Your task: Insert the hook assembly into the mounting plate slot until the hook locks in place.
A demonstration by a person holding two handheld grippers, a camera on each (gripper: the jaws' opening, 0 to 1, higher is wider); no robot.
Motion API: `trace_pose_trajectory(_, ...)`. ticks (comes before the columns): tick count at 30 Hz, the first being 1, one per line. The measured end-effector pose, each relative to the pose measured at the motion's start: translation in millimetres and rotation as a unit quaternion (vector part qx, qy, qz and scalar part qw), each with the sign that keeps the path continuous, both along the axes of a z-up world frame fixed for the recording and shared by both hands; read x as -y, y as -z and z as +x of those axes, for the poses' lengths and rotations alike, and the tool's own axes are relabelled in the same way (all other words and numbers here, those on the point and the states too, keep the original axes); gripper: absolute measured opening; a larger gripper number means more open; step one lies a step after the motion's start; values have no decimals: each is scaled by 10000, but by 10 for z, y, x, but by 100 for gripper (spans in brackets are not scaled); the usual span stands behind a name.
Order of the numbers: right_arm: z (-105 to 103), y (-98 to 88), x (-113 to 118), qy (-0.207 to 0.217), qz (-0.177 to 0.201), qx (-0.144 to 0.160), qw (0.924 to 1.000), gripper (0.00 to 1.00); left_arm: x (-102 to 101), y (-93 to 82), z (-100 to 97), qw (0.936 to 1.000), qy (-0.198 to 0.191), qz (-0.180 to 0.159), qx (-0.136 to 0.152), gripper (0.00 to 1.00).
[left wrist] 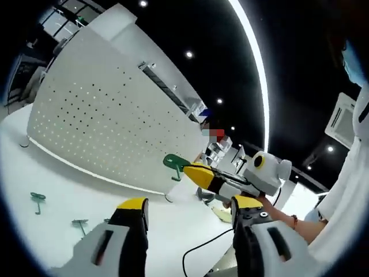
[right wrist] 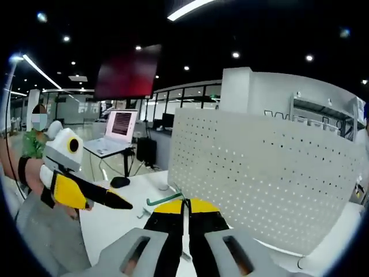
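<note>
A white pegboard (left wrist: 109, 124) stands upright on the white desk (left wrist: 34, 173), its smooth sheet pierced by even rows of small round holes; in the right gripper view the same pegboard (right wrist: 259, 173) fills the right half, and a bare part of the desk (right wrist: 115, 222) lies to its left.

In the left gripper view the left gripper (left wrist: 187, 222) has its 2 jaws set wide apart with nothing between them; the jaws are black with yellow tips, on pale grey bodies. The right gripper (left wrist: 190, 171) reaches in from the right and clamps a green hook (left wrist: 173, 163), a glossy plastic piece with a flat rounded plate, held near the lower edge of the pegboard; whether it touches the board cannot be told. 2 more green hooks lie flat on the desk, 1 (left wrist: 38, 199) to the left and another (left wrist: 79, 223) close to the left jaw.

In the right gripper view the right gripper (right wrist: 185, 209) has its jaws pressed nearly together on the hook (right wrist: 164, 200), whose thin curved green arm sticks out to the left. The left gripper (right wrist: 115, 202) shows at left, yellow and black. Behind stands an open laptop (right wrist: 118, 130); its screen text is too small to read.
</note>
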State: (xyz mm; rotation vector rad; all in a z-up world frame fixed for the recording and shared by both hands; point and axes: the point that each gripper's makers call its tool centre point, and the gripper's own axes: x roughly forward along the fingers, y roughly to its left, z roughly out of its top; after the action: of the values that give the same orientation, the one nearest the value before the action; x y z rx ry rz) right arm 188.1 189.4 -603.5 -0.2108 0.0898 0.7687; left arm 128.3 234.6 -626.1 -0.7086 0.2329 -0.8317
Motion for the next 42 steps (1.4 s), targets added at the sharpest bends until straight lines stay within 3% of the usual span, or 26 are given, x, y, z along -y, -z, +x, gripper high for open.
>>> trace_pose_trajectory(7, -28, -68, -21, -43, 78, 50, 9999, 0, 5, -72, 43, 9991, -5, -416, -120, 50)
trace_pose_trajectory(12, -64, -116, -43, -53, 191, 82, 9998, 0, -39, -76, 86, 9972, -47, -699, -258, 37)
trace_pose_trajectory(17, -115, -117, -92, -122, 207, 74, 9997, 0, -38, -64, 93, 9965, -89, -752, -341, 34)
trace_pose_trajectory(28, -197, -119, -189, -218, 317, 50, 9992, 0, -41, -97, 126, 9902, -131, -1273, -565, 30)
trace_pose_trajectory(42, -260, -139, -293, -230, 485, 110, 9985, 0, -60, -222, 195, 9798, -117, -1875, -679, 16)
